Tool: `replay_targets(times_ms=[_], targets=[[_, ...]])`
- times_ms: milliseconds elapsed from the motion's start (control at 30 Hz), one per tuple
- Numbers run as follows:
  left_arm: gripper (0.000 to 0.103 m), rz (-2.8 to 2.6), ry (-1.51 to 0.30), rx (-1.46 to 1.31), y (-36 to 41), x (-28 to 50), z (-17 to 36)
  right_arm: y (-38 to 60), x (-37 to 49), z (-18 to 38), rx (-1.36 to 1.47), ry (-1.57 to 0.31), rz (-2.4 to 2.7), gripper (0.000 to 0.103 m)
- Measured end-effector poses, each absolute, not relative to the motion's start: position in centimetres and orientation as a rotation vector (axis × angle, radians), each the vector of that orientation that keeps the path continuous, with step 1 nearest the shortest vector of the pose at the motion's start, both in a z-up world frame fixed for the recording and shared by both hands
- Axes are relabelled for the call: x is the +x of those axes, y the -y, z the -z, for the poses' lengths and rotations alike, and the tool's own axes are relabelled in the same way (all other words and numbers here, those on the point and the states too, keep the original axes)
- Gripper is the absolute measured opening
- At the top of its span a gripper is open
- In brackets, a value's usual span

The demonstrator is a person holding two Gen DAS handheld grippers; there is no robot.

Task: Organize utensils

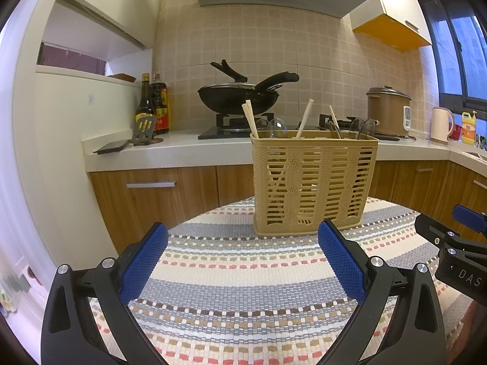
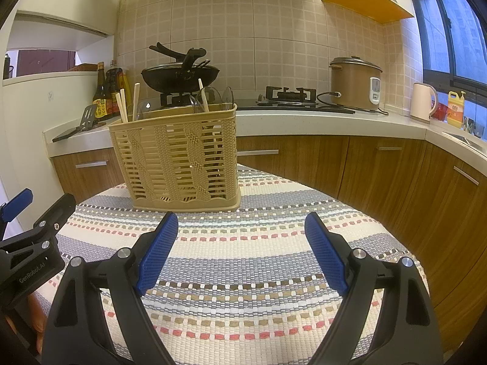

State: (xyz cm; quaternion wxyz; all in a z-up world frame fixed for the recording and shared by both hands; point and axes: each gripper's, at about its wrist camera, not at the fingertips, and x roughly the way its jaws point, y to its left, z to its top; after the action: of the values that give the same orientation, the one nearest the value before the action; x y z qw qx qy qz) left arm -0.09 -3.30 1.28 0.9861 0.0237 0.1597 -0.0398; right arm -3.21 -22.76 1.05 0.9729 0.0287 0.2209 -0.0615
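I see both claws, left claw [image 1: 243, 237] and right claw [image 2: 241, 228], gaping and empty before the upright tan slatted plastic basket [image 1: 313, 182] holding pale wooden chopsticks [image 1: 250, 120] on the striped woven mat [image 1: 243, 289].

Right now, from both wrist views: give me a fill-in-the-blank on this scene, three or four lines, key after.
1. The basket stands on a striped ____.
2. Chopsticks and clear ____ stick up from the basket.
3. Both tools, left tool and right tool, are ____ and hold nothing.
4. On the stove behind sits a black ____.

Missing: mat; spoons; open; wok
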Motion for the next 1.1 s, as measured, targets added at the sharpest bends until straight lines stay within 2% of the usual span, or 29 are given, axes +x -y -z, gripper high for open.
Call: replay_targets(times_ms=[1100], targets=[[0.095, 0.056, -0.302, 0.067, 3.95, -0.34, -1.47, 22.72, -2.92, -0.8, 0.053, -0.461, 0.141, 0.081]])
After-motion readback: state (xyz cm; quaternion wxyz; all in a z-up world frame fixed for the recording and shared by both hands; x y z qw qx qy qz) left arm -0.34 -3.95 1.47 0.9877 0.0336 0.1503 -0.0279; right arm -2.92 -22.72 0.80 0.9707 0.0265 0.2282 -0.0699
